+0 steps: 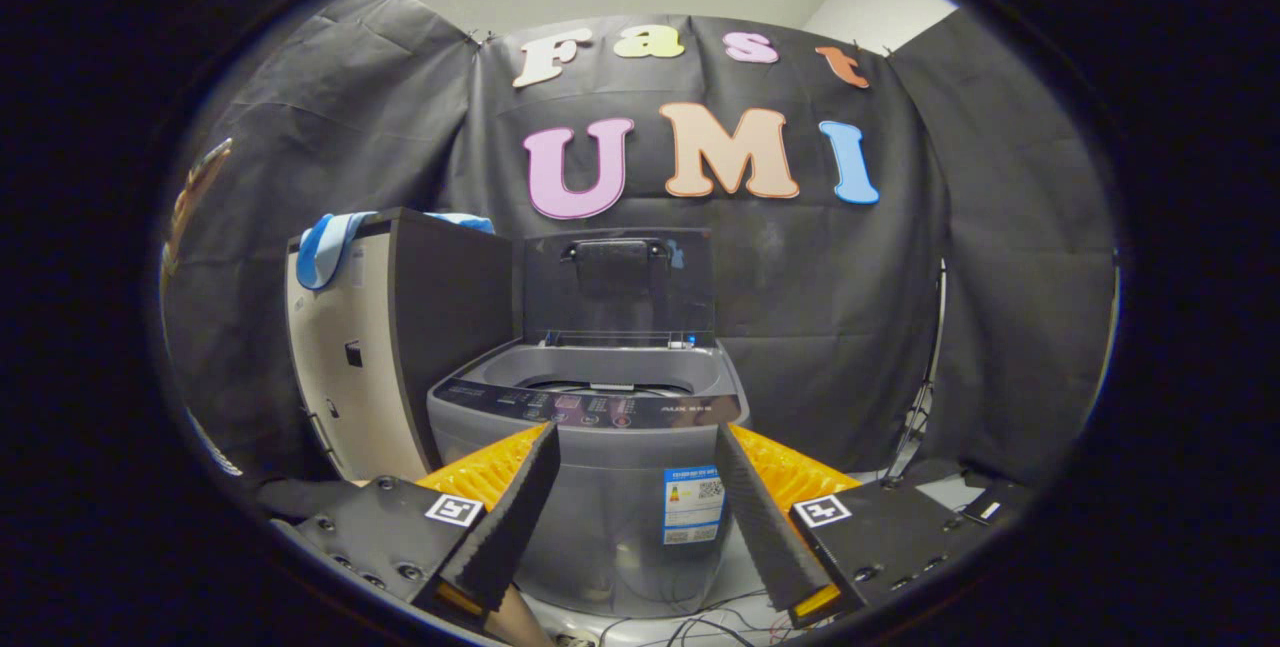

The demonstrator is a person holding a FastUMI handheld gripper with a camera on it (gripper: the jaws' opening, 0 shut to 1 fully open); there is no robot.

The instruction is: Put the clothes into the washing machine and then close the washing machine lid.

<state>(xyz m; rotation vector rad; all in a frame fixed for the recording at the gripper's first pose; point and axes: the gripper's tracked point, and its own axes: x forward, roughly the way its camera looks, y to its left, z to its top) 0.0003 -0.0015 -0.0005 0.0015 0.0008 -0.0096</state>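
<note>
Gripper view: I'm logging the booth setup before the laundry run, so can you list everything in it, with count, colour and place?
Washing machine: one, grey, straight ahead beyond the tongs, control panel facing them.
Washing machine lid: one, dark, standing open and upright at the back of the machine.
Cabinet: one, dark with a beige side, standing beside the machine.
Clothes: one blue piece, draped over the cabinet's top edge; more blue shows at the far top corner, same piece or not I cannot tell.
Cables: a few, dark, on the floor at the machine's foot.
Tongs: one pair, black fingers with orange backing, open, nothing between them, apart from the machine.
</note>
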